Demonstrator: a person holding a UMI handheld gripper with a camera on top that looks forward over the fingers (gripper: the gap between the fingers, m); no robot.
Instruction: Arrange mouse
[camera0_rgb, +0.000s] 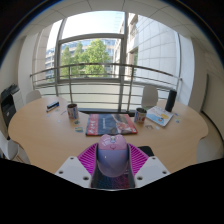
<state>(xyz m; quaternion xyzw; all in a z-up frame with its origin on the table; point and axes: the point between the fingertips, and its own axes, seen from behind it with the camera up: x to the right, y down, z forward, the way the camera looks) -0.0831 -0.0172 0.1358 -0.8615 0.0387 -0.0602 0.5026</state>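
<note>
A pale pink-grey computer mouse (112, 155) sits between my two fingers, and both magenta pads (89, 160) press against its sides. My gripper (112, 162) is shut on the mouse and holds it above the near edge of a round wooden table (50, 135). A reddish mouse mat (103, 125) lies on the table beyond the mouse, toward the middle.
On the table stand a dark cup (72, 111) at the left, a cup (140, 115) and a bluish book (160, 117) at the right, and a white lamp-like thing (149, 96). A dark chair (8, 105) is at the far left. Large windows are behind.
</note>
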